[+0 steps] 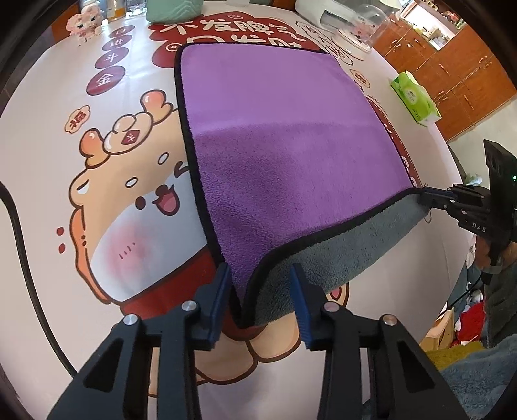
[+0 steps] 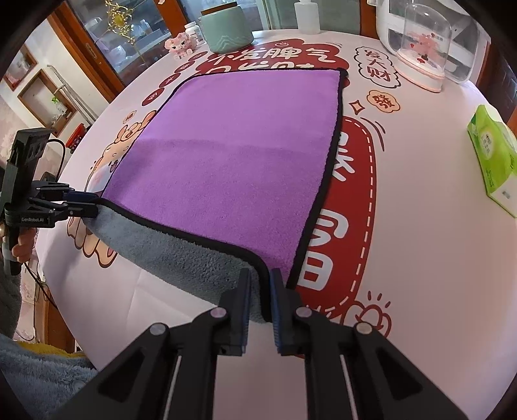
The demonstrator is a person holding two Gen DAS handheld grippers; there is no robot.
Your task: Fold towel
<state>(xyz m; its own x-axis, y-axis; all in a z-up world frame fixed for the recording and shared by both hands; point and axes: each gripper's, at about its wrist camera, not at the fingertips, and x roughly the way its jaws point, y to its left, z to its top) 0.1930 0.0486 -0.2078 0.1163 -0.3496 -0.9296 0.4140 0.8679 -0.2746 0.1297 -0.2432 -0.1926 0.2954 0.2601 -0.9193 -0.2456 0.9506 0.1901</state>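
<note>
- Towel (image 1: 290,135), purple face, grey underside: far part flat on printed tablecloth (image 1: 48,161), near edge lifted.
- Left gripper (image 1: 260,284): fingers partly spread, near-left corner between them.
- Right gripper (image 2: 260,284): fingers narrowly pinching near-right corner.

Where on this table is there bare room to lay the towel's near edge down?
Free: the printed cloth between the purple towel and the green tissue box, and the strip along the towel's left side over the cartoon print. Crowded: the far rim, with the green jar, pink figurine and domed display.
</note>
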